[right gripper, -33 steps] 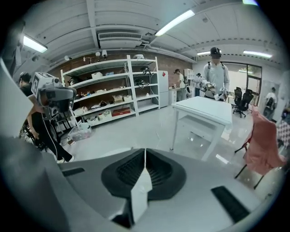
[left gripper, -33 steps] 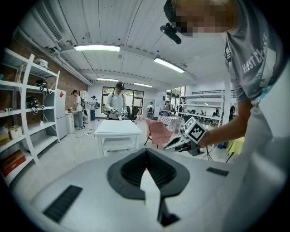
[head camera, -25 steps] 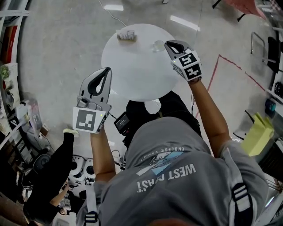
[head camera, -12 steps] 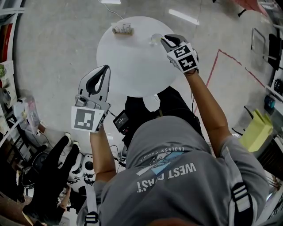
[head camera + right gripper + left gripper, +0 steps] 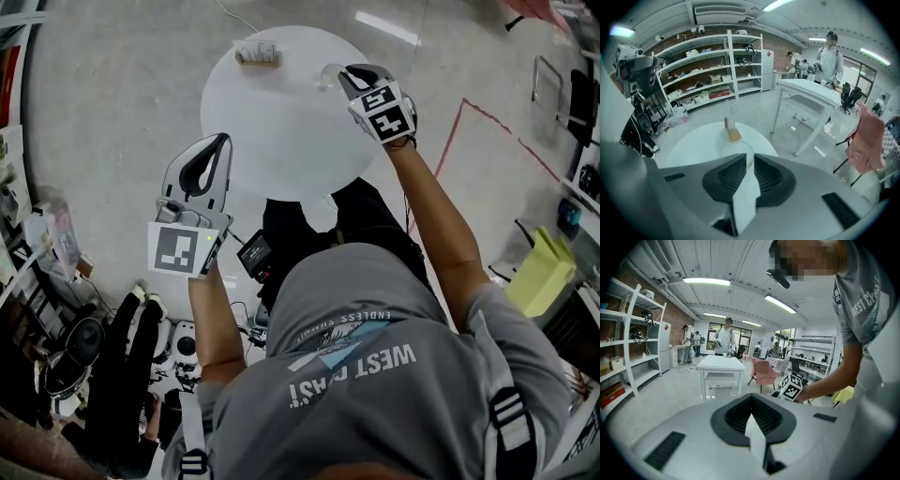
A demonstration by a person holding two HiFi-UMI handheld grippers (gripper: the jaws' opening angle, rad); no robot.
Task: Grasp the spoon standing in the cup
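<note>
Cup [image 5: 328, 77] hugs the round white surface's [image 5: 272, 122] rim at 1 o'clock, spoon too thin to spot. Right tool [image 5: 353, 74] hangs just over it, jaws just been closing slightly, narrow gap, nothing clamped. Left tool [image 5: 223, 141] is pinched together by the 8 o'clock edge. Open floor [image 5: 122, 84] around.

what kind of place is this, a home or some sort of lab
Probably a lab or workshop: open metal shelving of boxes and gear against brick, a white worktable, strip lights overhead.
</note>
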